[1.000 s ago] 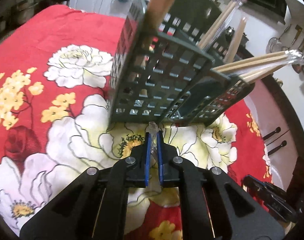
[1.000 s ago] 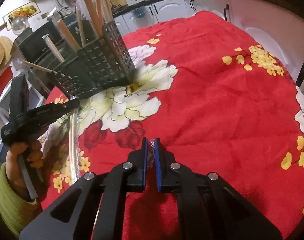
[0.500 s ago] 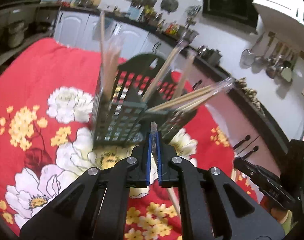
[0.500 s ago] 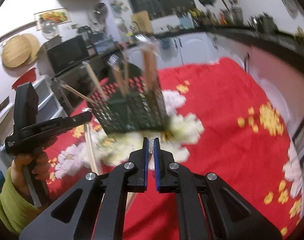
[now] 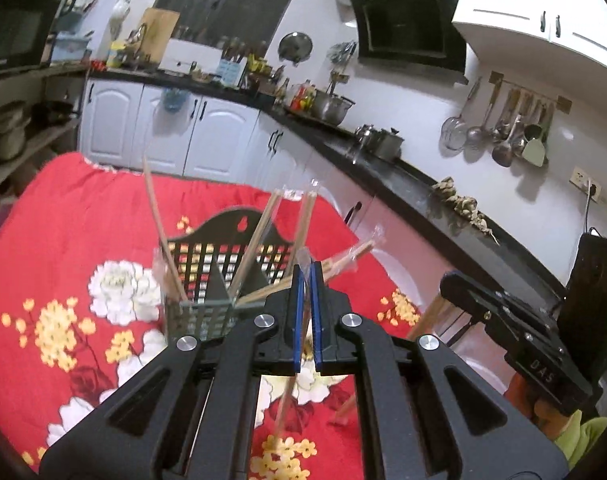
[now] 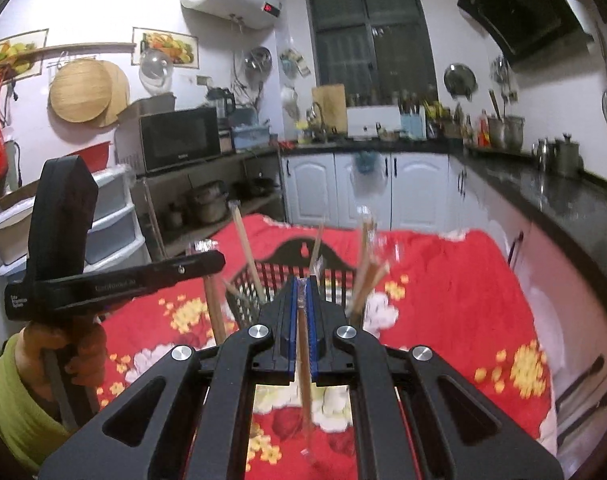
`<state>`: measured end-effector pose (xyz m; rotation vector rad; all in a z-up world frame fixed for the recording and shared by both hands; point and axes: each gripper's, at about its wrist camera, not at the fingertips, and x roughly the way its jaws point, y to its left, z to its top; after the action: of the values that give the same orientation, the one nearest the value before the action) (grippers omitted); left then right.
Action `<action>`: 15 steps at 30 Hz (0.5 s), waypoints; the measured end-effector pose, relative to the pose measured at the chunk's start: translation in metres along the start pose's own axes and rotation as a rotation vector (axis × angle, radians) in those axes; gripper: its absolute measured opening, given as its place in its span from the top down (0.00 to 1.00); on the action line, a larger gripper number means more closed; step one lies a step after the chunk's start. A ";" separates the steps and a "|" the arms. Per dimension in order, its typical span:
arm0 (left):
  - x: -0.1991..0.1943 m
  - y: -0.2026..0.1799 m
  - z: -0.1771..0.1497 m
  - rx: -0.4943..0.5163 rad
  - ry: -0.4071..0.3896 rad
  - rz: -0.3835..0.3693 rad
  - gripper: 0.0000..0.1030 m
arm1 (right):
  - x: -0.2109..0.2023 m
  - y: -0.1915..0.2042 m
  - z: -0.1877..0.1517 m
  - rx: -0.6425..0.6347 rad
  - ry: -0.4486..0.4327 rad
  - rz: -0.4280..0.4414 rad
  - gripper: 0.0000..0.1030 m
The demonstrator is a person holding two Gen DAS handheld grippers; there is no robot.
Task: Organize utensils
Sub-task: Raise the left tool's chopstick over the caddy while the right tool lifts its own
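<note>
We've got a plastic-wrapped pair of wooden chopsticks [image 5: 291,384] clamped in the left gripper [image 5: 306,312], hanging down at lower centre, and another wrapped pair [image 6: 303,376] pinched in the right gripper [image 6: 302,320]. The black lattice basket [image 5: 207,312] sits mid-frame on the red flowered tablecloth [image 5: 63,224], stuffed with more wrapped chopsticks [image 5: 251,256] leaning every which way. Lettering on the gripper bodies is too blurry to read.
</note>
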<state>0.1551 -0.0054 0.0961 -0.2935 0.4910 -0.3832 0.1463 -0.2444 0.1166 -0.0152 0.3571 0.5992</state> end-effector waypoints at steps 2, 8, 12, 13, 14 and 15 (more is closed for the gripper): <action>-0.004 -0.001 0.006 0.009 -0.016 -0.002 0.99 | -0.002 0.000 0.010 -0.009 -0.028 -0.002 0.96; -0.018 -0.008 0.033 0.041 -0.087 0.002 0.99 | -0.007 0.002 0.039 -0.029 -0.101 -0.002 0.96; -0.028 -0.013 0.052 0.062 -0.137 0.006 0.99 | -0.011 0.005 0.059 -0.046 -0.149 0.006 0.96; -0.029 -0.015 0.056 0.067 -0.148 0.007 0.99 | -0.013 0.007 0.063 -0.051 -0.160 0.006 0.96; -0.030 -0.016 0.060 0.073 -0.157 0.010 0.99 | -0.014 0.009 0.069 -0.061 -0.175 0.007 0.96; -0.032 -0.017 0.064 0.076 -0.165 0.010 0.99 | -0.015 0.010 0.074 -0.070 -0.187 0.008 0.96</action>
<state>0.1566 0.0041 0.1686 -0.2468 0.3152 -0.3634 0.1533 -0.2352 0.1920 -0.0245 0.1544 0.6152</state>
